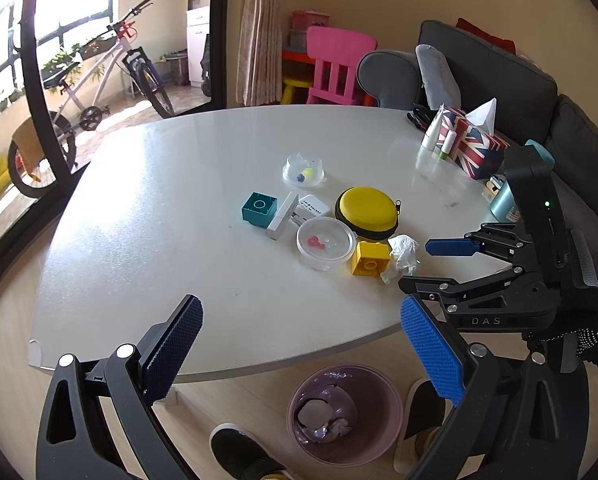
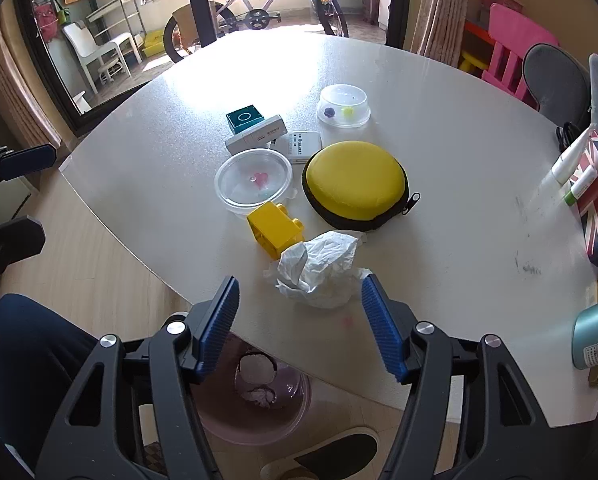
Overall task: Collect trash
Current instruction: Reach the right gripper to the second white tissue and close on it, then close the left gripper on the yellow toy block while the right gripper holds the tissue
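Observation:
A crumpled white tissue point(image 2: 319, 268) lies on the white table point(image 2: 439, 140) near its front edge, beside a yellow brick point(image 2: 277, 230). It also shows in the left wrist view point(image 1: 402, 257). My right gripper point(image 2: 299, 316) is open and empty, its blue pads just short of the tissue on either side; it shows in the left wrist view point(image 1: 419, 264) too. My left gripper point(image 1: 299, 344) is open and empty, above the table's front edge. A pink trash bin point(image 1: 345, 412) with crumpled paper inside stands on the floor under the table edge, also in the right wrist view point(image 2: 255, 400).
On the table are a yellow round zip case point(image 2: 355, 182), two clear plastic containers point(image 2: 253, 180) point(image 2: 344, 105), a teal brick point(image 2: 243, 118), white boxes point(image 2: 255, 134), a Union Jack tissue box point(image 2: 597, 196) and a teal cup point(image 2: 597, 336). The person's shoes point(image 1: 239, 452) are beside the bin.

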Motion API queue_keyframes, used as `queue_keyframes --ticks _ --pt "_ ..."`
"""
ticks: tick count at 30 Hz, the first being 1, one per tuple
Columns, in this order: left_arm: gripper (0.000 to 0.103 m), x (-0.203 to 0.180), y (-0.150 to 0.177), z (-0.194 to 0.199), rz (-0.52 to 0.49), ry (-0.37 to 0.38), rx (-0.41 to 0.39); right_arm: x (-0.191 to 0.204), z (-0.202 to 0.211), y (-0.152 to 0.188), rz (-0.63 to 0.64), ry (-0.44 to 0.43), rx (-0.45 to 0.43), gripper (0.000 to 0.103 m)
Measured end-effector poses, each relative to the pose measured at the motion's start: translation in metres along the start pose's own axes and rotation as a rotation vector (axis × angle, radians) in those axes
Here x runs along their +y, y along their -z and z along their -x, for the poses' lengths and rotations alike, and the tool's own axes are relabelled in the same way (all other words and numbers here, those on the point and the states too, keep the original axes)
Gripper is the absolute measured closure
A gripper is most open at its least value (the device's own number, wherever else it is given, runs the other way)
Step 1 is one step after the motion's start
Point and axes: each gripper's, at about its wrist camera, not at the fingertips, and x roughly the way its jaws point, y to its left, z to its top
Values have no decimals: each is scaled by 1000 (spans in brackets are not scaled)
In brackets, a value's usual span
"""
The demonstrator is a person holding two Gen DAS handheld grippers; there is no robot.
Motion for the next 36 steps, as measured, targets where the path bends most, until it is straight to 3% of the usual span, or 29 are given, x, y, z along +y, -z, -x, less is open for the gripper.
queue_keyframes --ticks 7,10,26,36 --pt "8 -1 -1 -3 -3 5 3 -4 -3 3 -14 -9 3 87" --pt "8 -3 -2 -4 -6 8 3 -6 -1 3 -22 -11 -2 97" --pt "7 -18 -15 -23 -44 24 20 -18 46 6 -73 -8 -104 101" --pt "7 -32 -29 -49 -72 35 60 -33 59 15 -102 12 -122 101"
